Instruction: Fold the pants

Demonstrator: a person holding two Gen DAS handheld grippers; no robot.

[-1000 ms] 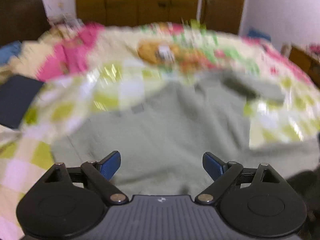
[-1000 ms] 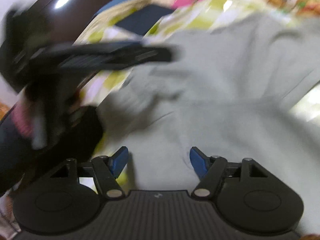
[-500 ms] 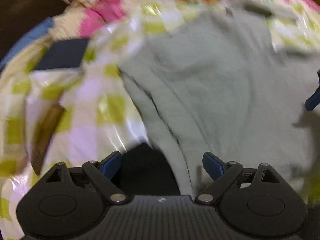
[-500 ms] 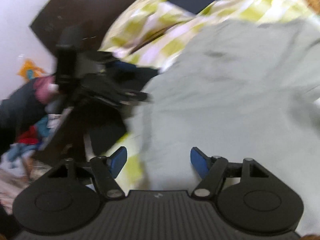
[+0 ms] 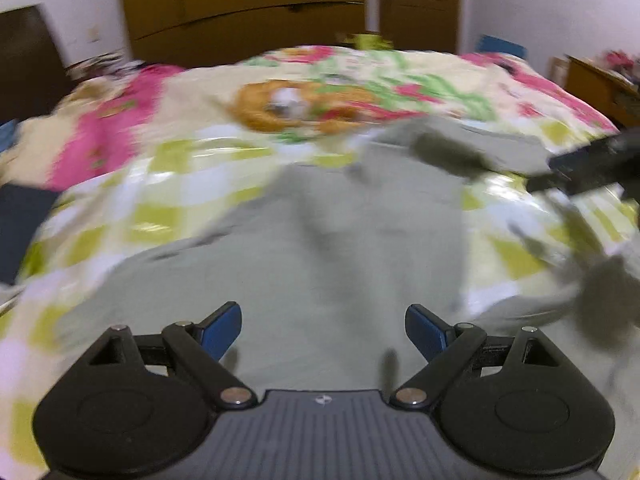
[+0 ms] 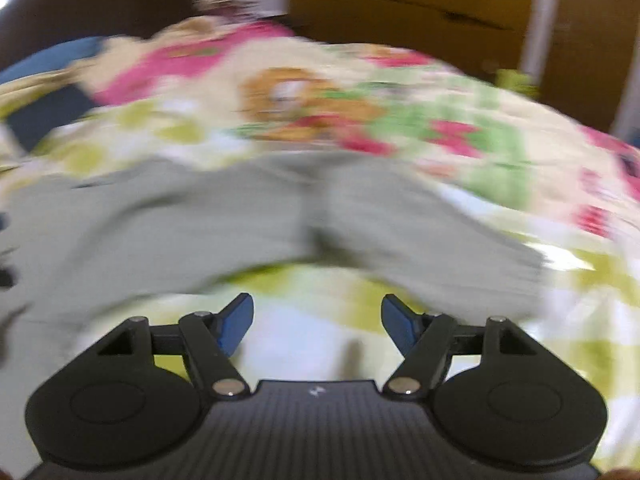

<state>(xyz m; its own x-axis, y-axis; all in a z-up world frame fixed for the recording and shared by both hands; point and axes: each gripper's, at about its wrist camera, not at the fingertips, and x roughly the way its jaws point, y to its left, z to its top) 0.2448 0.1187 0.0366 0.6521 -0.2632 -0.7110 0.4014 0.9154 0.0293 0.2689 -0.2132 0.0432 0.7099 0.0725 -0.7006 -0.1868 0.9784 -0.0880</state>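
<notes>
While both views are blurry, the grey pants can be seen lying spread out on a bed, on top of a checked green and white sheet. Farther up the bed lies a blanket with pink, green and orange pictures on it.

The left gripper hangs over the pants near the close edge of the bed. Its blue fingertips stand wide apart, and nothing is between them. Whether they touch the cloth cannot be told.

The right gripper hangs over the checked sheet, just this side of the pants. Its jaws are opening, and there is nothing between its blue fingertips.

From the left view, a dark blurry part of the right gripper pokes in near the right edge of the bed. Brown wooden doors stand behind the far end of the bed.
</notes>
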